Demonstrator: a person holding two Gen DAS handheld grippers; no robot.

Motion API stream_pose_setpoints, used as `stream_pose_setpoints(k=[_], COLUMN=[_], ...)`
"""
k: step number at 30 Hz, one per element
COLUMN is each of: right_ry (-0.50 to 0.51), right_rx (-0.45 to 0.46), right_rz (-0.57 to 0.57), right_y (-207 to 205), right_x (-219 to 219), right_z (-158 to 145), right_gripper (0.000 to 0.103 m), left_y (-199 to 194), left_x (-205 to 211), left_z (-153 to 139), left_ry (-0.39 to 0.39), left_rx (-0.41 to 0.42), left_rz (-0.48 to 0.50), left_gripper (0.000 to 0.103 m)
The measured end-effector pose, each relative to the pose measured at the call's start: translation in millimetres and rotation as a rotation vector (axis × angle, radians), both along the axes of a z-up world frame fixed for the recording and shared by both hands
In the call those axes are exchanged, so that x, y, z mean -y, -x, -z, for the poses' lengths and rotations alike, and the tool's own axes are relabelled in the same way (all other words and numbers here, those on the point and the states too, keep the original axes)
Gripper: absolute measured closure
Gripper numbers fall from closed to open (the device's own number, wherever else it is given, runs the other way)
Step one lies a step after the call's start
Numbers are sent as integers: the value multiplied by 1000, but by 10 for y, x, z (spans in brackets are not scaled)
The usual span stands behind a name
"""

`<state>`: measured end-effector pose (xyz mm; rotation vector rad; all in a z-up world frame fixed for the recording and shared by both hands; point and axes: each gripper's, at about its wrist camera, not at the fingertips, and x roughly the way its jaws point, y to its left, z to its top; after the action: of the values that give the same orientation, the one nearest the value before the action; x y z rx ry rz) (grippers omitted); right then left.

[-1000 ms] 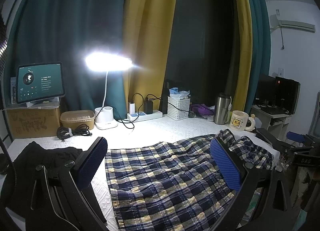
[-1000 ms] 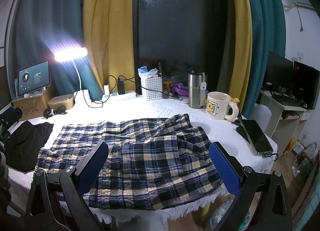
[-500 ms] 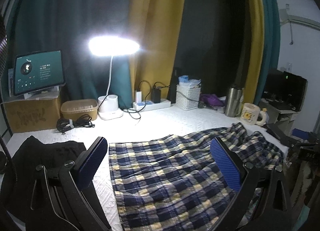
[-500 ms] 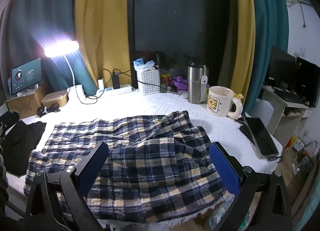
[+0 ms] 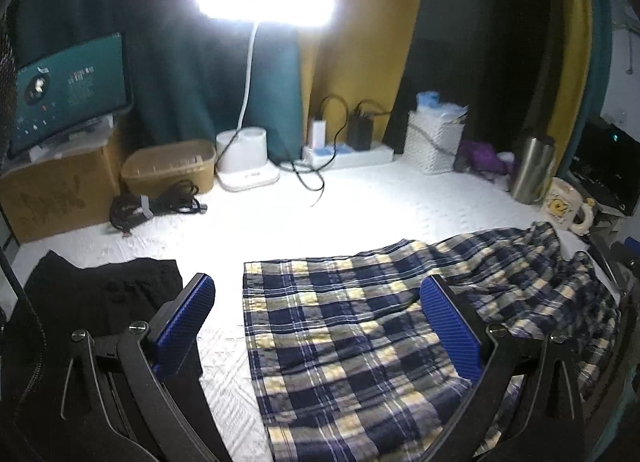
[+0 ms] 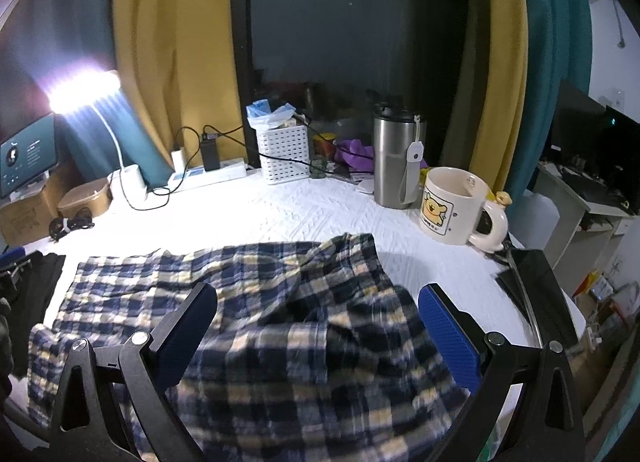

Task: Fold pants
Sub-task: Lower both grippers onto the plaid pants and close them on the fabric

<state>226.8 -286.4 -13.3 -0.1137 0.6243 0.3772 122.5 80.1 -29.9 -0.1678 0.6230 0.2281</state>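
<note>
— What changed?
— Both tongs, left (image 5: 318, 326) and right (image 6: 318, 332), came lower and closer to the checked pants (image 6: 256, 322). Both are wide apart, holding nothing.
— Where are the pants?
— Spread on the white worktop (image 5: 320, 218), by the lamp (image 5: 266, 0) and curtains (image 6: 168, 42).

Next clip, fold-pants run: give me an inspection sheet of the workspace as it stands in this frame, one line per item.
Surface: white textured cover, brightly lit, bare in the middle.
Job's things: plaid pants spread near the front edge, rumpled toward the mug side; not held.
Clutter: black garment, cartoon mug, steel tumbler, white basket, brown tub, cardboard box with a tablet on it, phone.
Grippers: left tongs and right tongs both open, empty, over the pants.
Cables: coiled black cable; chargers in a power strip.
Surroundings: desk lamp on; teal and yellow curtains; dark window.
</note>
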Motion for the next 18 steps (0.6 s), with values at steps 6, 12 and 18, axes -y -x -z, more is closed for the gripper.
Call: stream_pose_setpoints(k=[6,12,18], right_ry=[11,19,36], right_rx=[-38,-62,-153], right_rz=[-9,-23,-33], right_y=[-451,-914,-1415], right_x=[-71,-173,-160], right_z=[93,193,430], right_gripper=[2,2,2], left_y=[-302,-586,-816], left_x=[-149,-339,-392], left_z=[179,398,630], left_ry=[26,35,74], left_rx=[-79,-161,-249], left_rz=[-10,-9,32], left_gripper=[2,2,11])
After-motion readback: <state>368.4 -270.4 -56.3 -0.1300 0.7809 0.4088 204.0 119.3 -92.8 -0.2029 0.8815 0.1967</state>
